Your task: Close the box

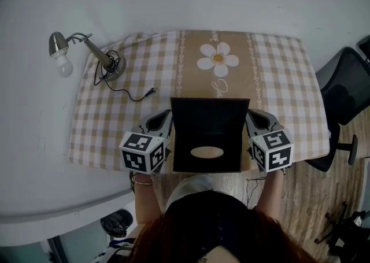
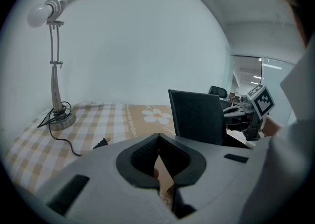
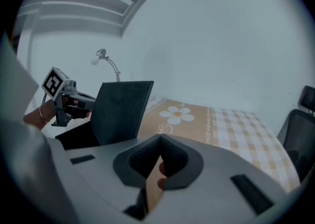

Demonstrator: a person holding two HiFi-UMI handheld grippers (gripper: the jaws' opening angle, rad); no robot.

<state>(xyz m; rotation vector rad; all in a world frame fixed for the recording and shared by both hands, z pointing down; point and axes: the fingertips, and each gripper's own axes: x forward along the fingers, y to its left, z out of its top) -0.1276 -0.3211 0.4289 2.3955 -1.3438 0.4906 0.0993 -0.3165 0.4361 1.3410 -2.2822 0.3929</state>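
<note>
A black box (image 1: 208, 118) stands open at the near edge of the table, its lid (image 2: 199, 117) raised upright; the same lid (image 3: 120, 107) shows in the right gripper view. A pale oval (image 1: 207, 152) shows inside near the front. My left gripper (image 1: 163, 118) is at the box's left side, and its jaws (image 2: 158, 155) are shut on a thin brown cardboard side flap (image 2: 165, 176). My right gripper (image 1: 253, 118) mirrors it on the right side, shut (image 3: 158, 161) on the other brown flap (image 3: 153, 183).
A beige checked cloth (image 1: 115, 117) with a daisy print (image 1: 218, 59) covers the table. A desk lamp (image 1: 87, 48) stands at the far left, its cable and plug (image 1: 151, 90) trailing toward the box. A black office chair (image 1: 347, 88) is off the right edge.
</note>
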